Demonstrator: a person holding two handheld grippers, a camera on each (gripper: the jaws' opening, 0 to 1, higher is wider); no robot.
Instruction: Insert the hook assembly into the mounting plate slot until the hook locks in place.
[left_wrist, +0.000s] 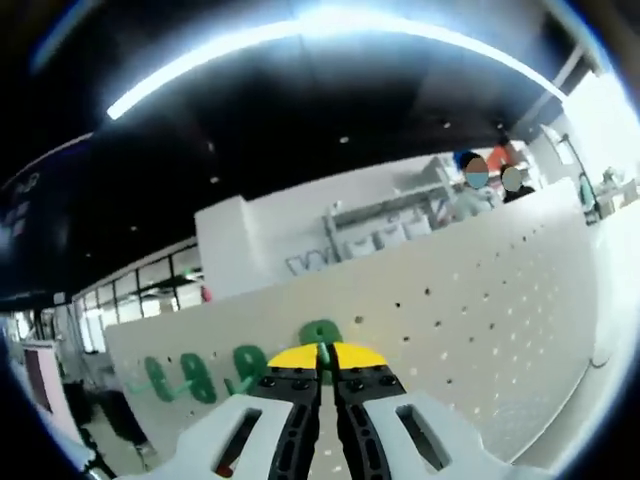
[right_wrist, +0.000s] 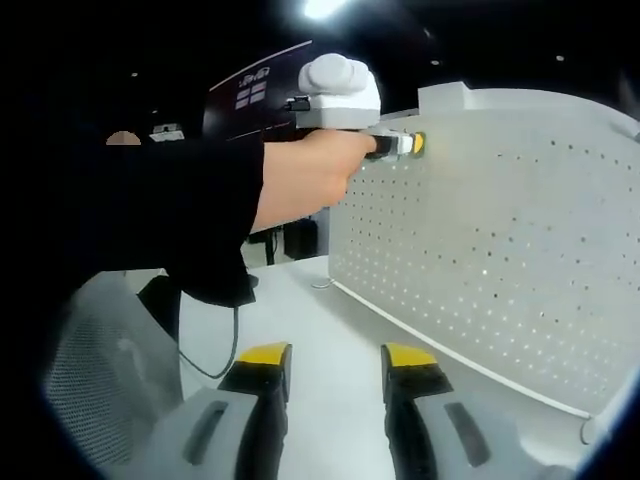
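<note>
**Left tool at the board, hook not yet seated**

Closest to you in the left gripper view are your own two jaws (left_wrist: 322, 375), rising from 6 o'clock and pressed almost together. Between the yellow tips a thin green piece shows, which I judge to be the stem of the hook assembly (left_wrist: 321, 338); its rounded green head stands just above the tips, at 12 o'clock from them, against the white perforated mounting plate (left_wrist: 480, 300). The long axis of the hook seems to follow the line of the jaws, pointing into the board. More green hooks (left_wrist: 190, 378) sit on the plate toward 9 o'clock. I cannot tell whether the held hook is already in a slot.

Closest to you in the right gripper view are the right jaws (right_wrist: 335, 365), parted wide and with nothing between them, above the white table (right_wrist: 300, 300). At 12 o'clock your hand (right_wrist: 300, 180) holds the left gripper (right_wrist: 405, 145) with its tip touching the plate. So the left tool is the nearer one; the push should go straight toward the board.
</note>
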